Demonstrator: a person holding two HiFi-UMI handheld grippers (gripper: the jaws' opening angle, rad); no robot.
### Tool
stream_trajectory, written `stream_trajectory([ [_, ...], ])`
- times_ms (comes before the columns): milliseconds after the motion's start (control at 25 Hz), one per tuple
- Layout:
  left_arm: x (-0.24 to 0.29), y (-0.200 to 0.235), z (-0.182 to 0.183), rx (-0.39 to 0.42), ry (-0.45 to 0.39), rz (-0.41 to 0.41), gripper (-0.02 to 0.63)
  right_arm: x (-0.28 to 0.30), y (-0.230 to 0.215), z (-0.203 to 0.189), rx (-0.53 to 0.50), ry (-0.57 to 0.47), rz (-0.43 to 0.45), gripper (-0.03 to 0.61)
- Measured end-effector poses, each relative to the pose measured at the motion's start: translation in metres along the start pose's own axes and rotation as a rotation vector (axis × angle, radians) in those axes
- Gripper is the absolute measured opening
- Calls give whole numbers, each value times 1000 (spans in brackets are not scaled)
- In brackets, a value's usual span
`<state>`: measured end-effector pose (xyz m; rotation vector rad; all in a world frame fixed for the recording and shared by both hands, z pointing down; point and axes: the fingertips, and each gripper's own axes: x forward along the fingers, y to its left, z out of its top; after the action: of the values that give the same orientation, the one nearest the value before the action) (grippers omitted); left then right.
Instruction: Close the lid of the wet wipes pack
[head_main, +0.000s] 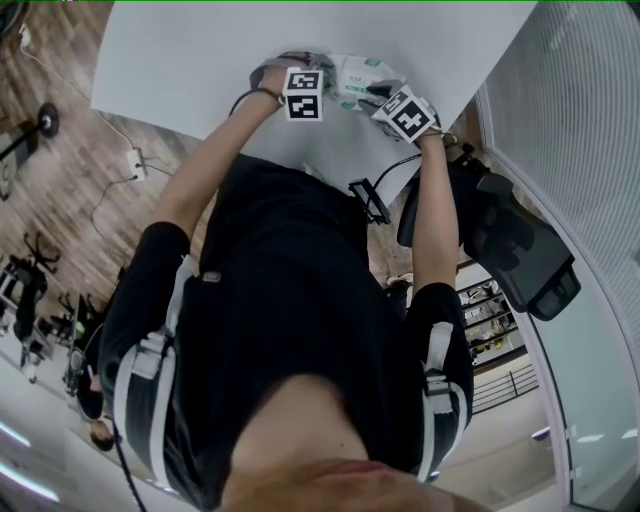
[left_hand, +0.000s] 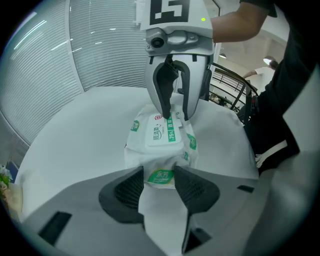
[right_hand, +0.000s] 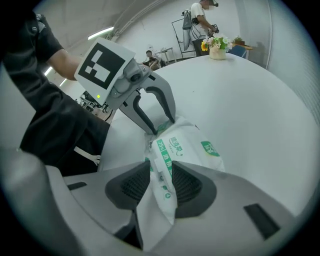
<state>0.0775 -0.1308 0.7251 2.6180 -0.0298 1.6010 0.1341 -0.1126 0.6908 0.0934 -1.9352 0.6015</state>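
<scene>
Tabletop (left_hand: 65, 140) spreads white and open on either side of your left gripper (left_hand: 159, 175). Its far edge lies well beyond the jaws, and a ribbed blind (left_hand: 95, 55) stands past that edge. Your left jaws are clamped on the near end of the wet wipes pack (left_hand: 160, 150), which bunches narrow where the pads squeeze its green label. The pack rests on the table just ahead of those jaws, with its lid (left_hand: 159, 131) lying down flat on top.

Your right gripper (right_hand: 161, 171) faces the left one from the pack's other end. Its jaws stand apart, straddling that end, and the pads do not visibly press in. Beyond the right gripper the table runs wide to a pot of flowers (right_hand: 216, 47) near its far rim, well apart from the pack.

In your head view the two marker cubes and your hands cover most of the pack, so the lid can't be made out there. Whether the lid has latched fully is too small to tell.

An office chair (head_main: 520, 250) stands beside your right arm, off the table's edge. People (right_hand: 200, 17) stand far behind the flowers.
</scene>
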Motion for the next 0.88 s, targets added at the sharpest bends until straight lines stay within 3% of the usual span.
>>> stream_trajectory([
  [160, 0, 0, -2, 1, 4, 2, 190, 7, -4, -2, 104, -23, -67, 122],
  [360, -3, 0, -2, -5, 4, 3, 189, 4, -12, 0, 359, -81, -230, 78],
  [480, -3, -1, -4, -6, 7, 5, 190, 7, -7, -2, 460, -110, -295, 55],
  [880, -2, 1, -4, -11, -2, 0, 189, 19, -11, -6, 515, -123, -371, 43],
])
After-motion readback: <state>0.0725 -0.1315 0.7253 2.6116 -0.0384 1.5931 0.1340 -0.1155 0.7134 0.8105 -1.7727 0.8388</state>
